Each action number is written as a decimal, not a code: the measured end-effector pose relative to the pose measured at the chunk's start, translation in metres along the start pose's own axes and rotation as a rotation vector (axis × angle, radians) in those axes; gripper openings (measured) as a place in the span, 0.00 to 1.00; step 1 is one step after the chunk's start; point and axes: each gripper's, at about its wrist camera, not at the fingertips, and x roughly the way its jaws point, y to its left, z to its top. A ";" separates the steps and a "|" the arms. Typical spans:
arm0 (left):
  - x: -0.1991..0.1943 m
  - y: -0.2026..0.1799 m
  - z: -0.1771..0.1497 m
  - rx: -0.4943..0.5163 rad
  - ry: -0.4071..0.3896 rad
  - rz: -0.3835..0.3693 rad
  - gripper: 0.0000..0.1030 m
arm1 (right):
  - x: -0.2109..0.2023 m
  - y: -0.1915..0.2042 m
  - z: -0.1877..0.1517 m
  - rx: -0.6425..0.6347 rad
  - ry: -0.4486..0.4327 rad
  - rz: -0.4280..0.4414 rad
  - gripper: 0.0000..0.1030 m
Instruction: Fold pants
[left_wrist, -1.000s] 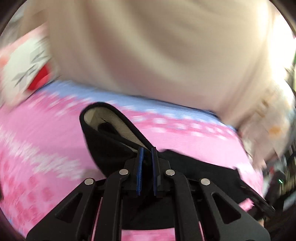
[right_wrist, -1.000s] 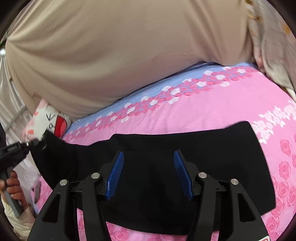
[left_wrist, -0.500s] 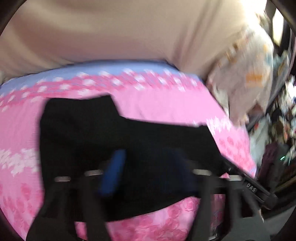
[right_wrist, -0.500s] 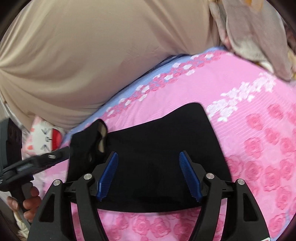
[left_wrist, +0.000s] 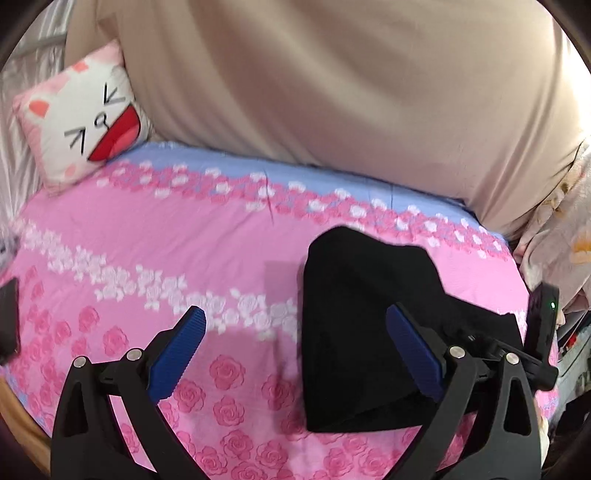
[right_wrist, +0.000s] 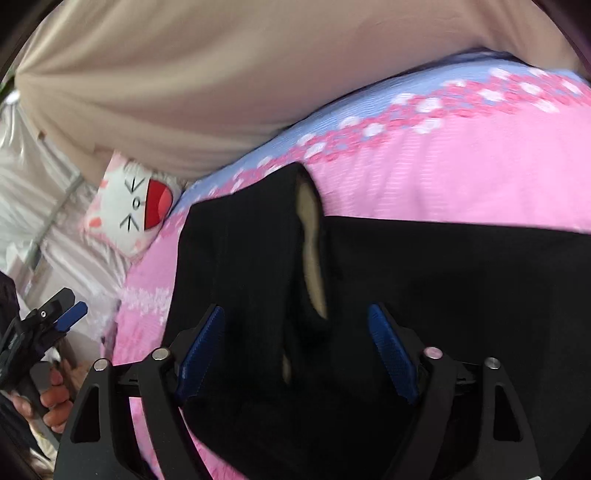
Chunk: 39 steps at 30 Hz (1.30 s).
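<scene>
The black pants (left_wrist: 362, 325) lie folded over on the pink rose-print bed sheet (left_wrist: 147, 240), at the right in the left wrist view. My left gripper (left_wrist: 295, 339) is open and empty, hovering above the sheet just left of the pants. In the right wrist view the pants (right_wrist: 443, 288) fill the lower frame, with a pale lining (right_wrist: 312, 258) showing along the folded edge. My right gripper (right_wrist: 295, 339) is open and empty, close above the pants. The left gripper (right_wrist: 55, 317) also shows at the far left there, held by a hand.
A large beige bolster (left_wrist: 351, 92) lines the back of the bed. A white and pink cat-face pillow (left_wrist: 85, 118) sits at the back left. Floral bedding (left_wrist: 565, 236) is piled at the right. A dark object (left_wrist: 7, 325) lies at the left edge.
My left gripper carried one end of the pants over onto the rest, let go and opened. It has pulled back to the left. My right gripper stayed open over the pants.
</scene>
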 end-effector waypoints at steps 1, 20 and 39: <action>0.004 0.002 -0.002 -0.004 0.010 0.002 0.93 | 0.008 0.007 0.001 -0.018 0.017 0.005 0.37; 0.050 -0.024 -0.012 0.018 0.123 -0.102 0.93 | -0.185 -0.076 -0.057 0.164 -0.206 -0.383 0.27; 0.050 -0.059 -0.027 0.102 0.139 -0.076 0.93 | -0.102 -0.099 -0.006 0.153 -0.078 -0.064 0.27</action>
